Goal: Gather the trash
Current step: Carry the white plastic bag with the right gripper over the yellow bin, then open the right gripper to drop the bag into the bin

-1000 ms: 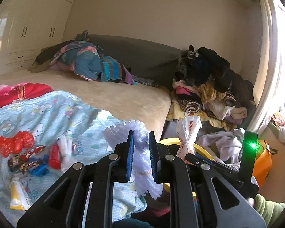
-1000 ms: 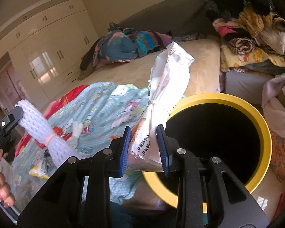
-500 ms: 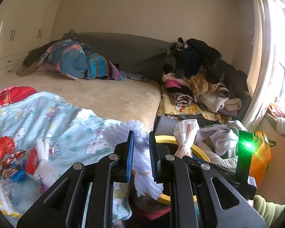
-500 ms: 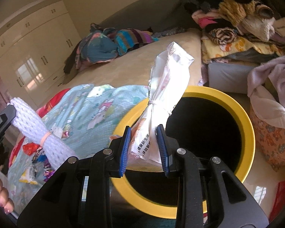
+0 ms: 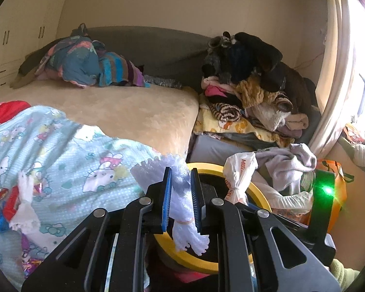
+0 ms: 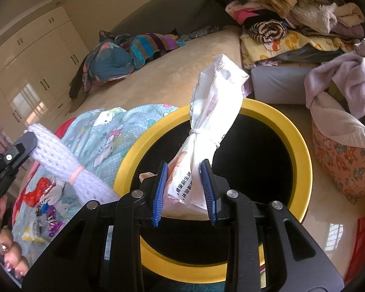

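While the white plastic packet with printed writing, tied round its middle with string, is standing upright between the blue pads of the right hand-held gripper, those pads are pressing on its lower part and holding it over the dark mouth of the round yellow-rimmed bin. The left hand-held gripper is clamping a white foam mesh sleeve bound with a pale band, whose frayed lower end is hanging over the near left part of the bin's rim. In the right wrist view that sleeve is showing at the far left, beside the bin rather than over its opening.

Left of the bin, a light blue cartoon-cat bedsheet is covering the near part of the bed, and a scatter of red, blue and white wrappers is lying on it. Farther off, the beige plush bed cover is carrying a bundle of blue and striped clothes. To the right, a tall heap of folded clothes is resting beyond the bin, and a floral fabric basket with a lilac cloth draped on it is sitting just right of it.
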